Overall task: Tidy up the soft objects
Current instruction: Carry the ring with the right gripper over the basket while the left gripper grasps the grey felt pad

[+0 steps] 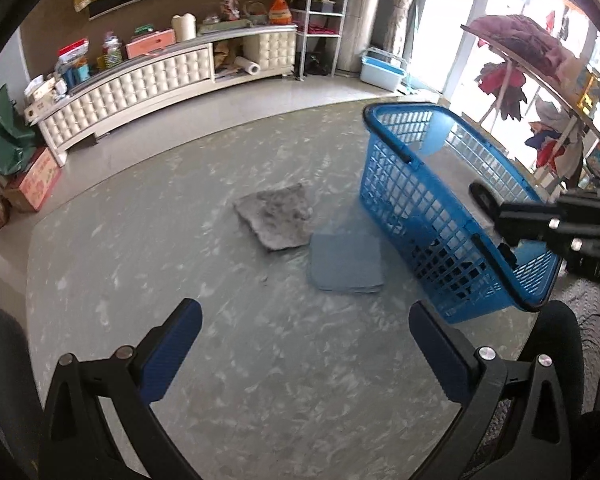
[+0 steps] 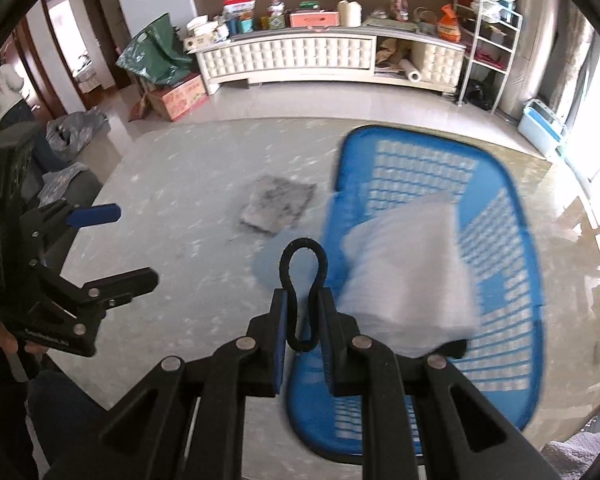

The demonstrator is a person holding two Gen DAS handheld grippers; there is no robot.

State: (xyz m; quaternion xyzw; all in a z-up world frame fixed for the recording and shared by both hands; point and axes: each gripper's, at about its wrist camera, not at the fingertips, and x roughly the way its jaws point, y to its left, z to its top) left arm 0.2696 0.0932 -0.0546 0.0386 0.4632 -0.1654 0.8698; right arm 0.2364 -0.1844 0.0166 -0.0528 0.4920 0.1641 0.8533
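A blue plastic lattice basket hangs tilted above the grey marbled table. My right gripper is shut on the basket's black handle loop; it enters the left wrist view from the right. A blurred white soft bundle lies in the basket. On the table left of the basket lie a grey fluffy cloth and a folded blue cloth. My left gripper stands open over bare table, holding nothing.
A white padded cabinet loaded with clutter runs along the far wall. A cardboard box and a green bag stand at its left end, a white shelf rack at its right. A clothes rack is at the right. A person stands far left.
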